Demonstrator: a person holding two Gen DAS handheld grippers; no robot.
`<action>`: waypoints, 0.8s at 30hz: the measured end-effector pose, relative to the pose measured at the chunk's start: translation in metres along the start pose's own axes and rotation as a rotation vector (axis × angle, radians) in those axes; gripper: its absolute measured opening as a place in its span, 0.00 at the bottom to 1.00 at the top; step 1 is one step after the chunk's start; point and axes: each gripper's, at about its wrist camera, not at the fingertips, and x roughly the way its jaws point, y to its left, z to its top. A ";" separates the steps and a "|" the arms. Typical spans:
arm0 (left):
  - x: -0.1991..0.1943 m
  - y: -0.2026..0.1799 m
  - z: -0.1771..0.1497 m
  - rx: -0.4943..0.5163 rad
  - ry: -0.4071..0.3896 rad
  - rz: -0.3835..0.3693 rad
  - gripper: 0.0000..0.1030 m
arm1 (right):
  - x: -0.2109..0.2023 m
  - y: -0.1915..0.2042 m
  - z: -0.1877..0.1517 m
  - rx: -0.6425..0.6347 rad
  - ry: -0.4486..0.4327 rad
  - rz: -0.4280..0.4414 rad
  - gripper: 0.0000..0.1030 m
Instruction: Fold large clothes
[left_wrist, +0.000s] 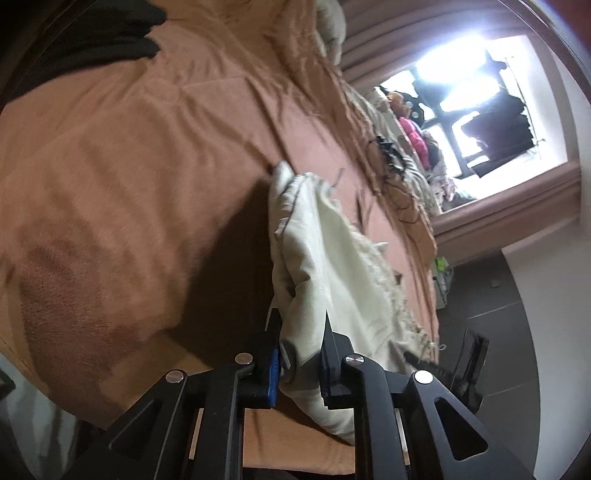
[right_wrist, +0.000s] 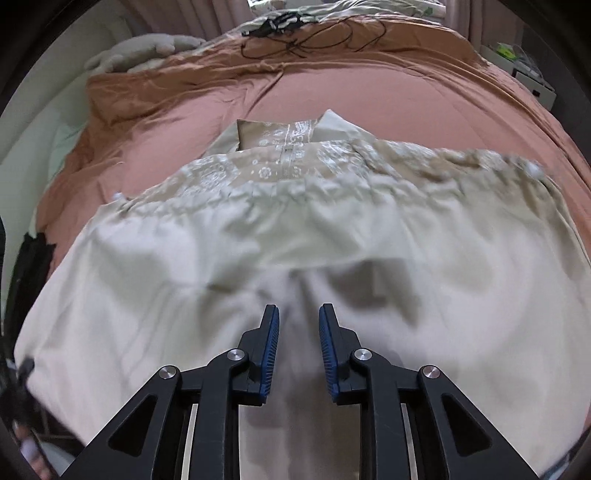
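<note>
A large cream garment (right_wrist: 332, 236) with a white-embroidered beige chest panel lies spread on the bed, filling most of the right wrist view. My right gripper (right_wrist: 298, 308) hovers over its plain lower part, pointing steeply down. Its blue pads (right_wrist: 271, 343) stand a little apart, and the blurred cloth lies behind the gap without being pinched. In the left wrist view, a bunched edge of the same cream garment (left_wrist: 317, 240) rises off the bed. My left gripper (left_wrist: 301, 314) is shut on that bunch, which fills the space between its jaws.
A rust-brown bed cover (left_wrist: 129, 147) lies under the garment. Dark clothes (left_wrist: 92, 37) sit at one corner of the bed. Black cables (right_wrist: 295, 37) and a pale plush item (right_wrist: 147, 48) lie at the far end. A bright window (left_wrist: 461, 92) and dark tiled floor (left_wrist: 498, 332) are beside the bed.
</note>
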 end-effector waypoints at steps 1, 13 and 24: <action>-0.003 -0.007 0.000 0.013 -0.002 -0.006 0.16 | -0.009 -0.002 -0.010 0.001 -0.006 0.015 0.22; -0.028 -0.079 0.000 0.141 -0.022 -0.071 0.15 | -0.058 -0.011 -0.096 0.046 -0.044 0.153 0.21; -0.030 -0.161 -0.013 0.292 -0.022 -0.087 0.15 | -0.020 -0.002 -0.137 0.069 0.013 0.221 0.15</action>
